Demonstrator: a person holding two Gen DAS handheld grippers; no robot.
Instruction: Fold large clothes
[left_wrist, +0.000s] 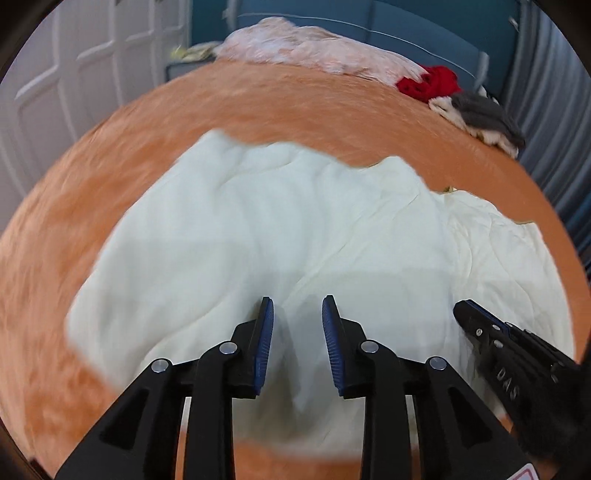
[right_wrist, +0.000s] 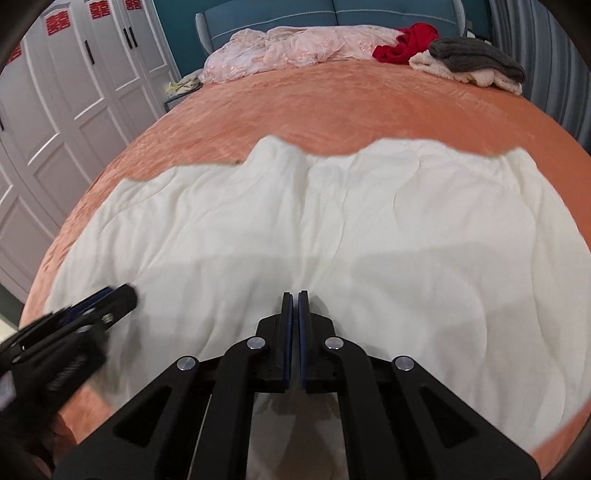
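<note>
Lying spread and wrinkled, cream garment (right_wrist: 325, 236) covers near half of orange bed (right_wrist: 332, 110). Left gripper (left_wrist: 297, 339) jaws parted over it, nothing between. Right gripper (right_wrist: 295, 332) pinched shut, empty. Pink fabric (right_wrist: 295, 46), red cloth (right_wrist: 406, 42), grey knit (right_wrist: 476, 57) by teal headboard (right_wrist: 266, 14); white wardrobes (right_wrist: 74, 85) left.

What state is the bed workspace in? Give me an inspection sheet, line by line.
Surface: orange plush bedspread, covering the bed.
Job's things: large cream-white cloth garment, spread wrinkled across the near half.
Clutter: pink lacy fabric heap, red knitted garment, grey and beige woollen pile, all along the headboard end.
Grippers: left claw open over the garment, nothing between its pads; right claw shut above the garment, no cloth seen pinched.
Cables: nothing seen.
Surroundings: white panelled wardrobe doors at left, teal padded headboard.
</note>
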